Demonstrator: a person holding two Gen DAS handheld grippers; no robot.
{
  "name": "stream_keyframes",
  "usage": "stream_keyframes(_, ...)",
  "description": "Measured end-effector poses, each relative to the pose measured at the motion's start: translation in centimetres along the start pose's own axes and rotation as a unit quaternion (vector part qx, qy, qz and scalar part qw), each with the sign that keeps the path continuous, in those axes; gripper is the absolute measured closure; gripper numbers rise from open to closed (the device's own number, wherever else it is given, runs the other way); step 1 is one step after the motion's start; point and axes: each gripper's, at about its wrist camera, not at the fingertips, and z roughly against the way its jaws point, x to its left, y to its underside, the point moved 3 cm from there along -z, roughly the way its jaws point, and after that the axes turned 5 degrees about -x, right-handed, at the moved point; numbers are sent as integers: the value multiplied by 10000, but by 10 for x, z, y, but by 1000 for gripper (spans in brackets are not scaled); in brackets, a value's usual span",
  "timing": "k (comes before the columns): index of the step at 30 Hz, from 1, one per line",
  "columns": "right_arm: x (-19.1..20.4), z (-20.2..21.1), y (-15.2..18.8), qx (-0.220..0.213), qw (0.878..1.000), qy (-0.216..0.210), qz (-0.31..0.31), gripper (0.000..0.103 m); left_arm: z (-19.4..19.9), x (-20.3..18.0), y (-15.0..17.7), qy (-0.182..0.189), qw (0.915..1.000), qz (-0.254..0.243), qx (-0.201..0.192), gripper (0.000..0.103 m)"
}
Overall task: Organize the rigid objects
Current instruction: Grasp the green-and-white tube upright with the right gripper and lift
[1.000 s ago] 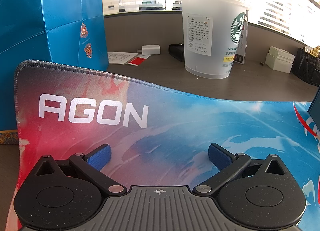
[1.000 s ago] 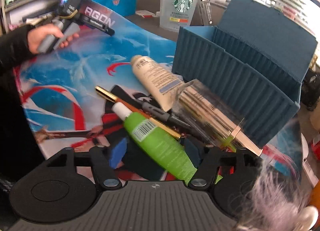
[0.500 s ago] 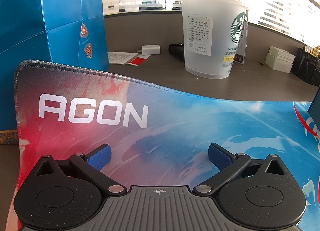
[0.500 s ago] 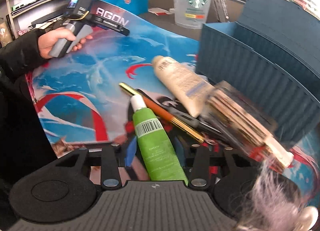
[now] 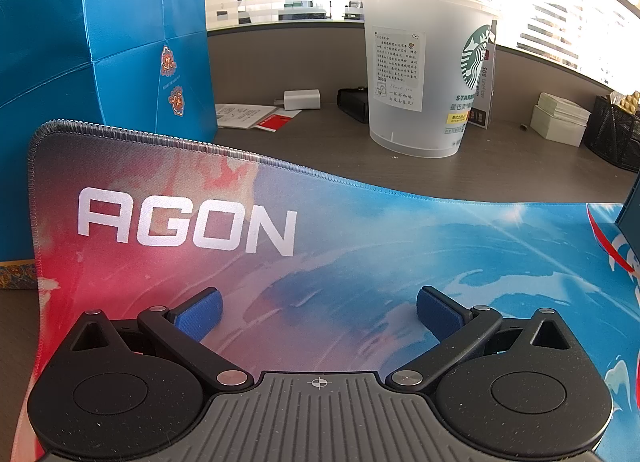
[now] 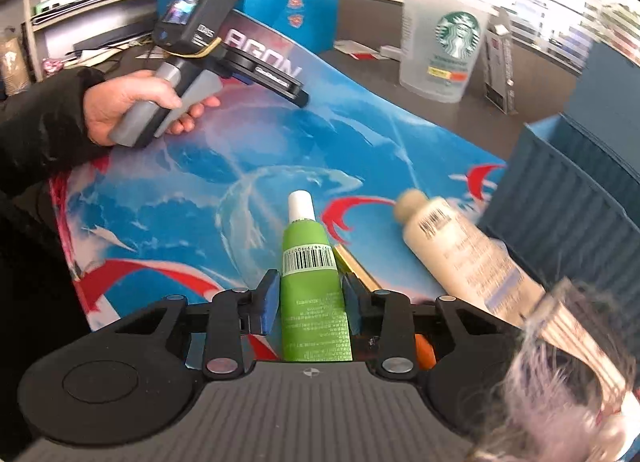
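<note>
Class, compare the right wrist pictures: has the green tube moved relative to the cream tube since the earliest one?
Yes. The green tube, gripped by the right gripper whose jaws have just been closing, has shifted left, away from the cream tube.

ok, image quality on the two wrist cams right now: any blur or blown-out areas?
Left wrist: sharp, AGON mat and Starbucks cup crisp; windows behind blown out, fisheye bends the desk edge. Right wrist: green tube between the pads is sharp, but the cream tube and ribbed blue box are motion-smeared.

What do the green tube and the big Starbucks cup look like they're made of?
Green tube: apparently soft, matte plastic, with a flat crimped end and a white screw cap.
Starbucks cup: frosted, translucent plastic, probably rigid; light glows through its wall.
</note>
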Motion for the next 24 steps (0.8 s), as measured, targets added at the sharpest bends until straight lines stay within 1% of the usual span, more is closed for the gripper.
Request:
stream_keyframes(4,-4,11,-14,-126,9998,99,127,72,0,0,0,0,10000,0,0,0)
stream_keyframes(6,-12,17,-21,-176,9997,156,84,73,0,0,0,0,10000,0,0,0)
stream_keyframes(9,-20,27,-30,-255,9992,282,118,76,0,0,0,0,10000,0,0,0)
stream_keyframes(10,-23,31,-33,-308,9990,310,104,78,0,0,0,0,10000,0,0,0)
stream_keyframes(12,-29,38,-40,-432,9986,319,-8,89,0,0,0,0,10000,-1,0,0)
stream_keyframes(13,-32,43,-43,-532,9980,340,-70,90,0,0,0,0,10000,-1,0,0)
stream_keyframes(17,-40,60,-51,-917,9944,484,-193,90,0,0,0,0,10000,-1,0,0)
stream_keyframes(20,-50,75,-58,-1102,9917,620,-251,90,0,0,0,0,10000,-1,0,0)
stream_keyframes(24,-68,112,-76,-1504,9842,870,-349,90,0,0,0,0,10000,-2,0,0)
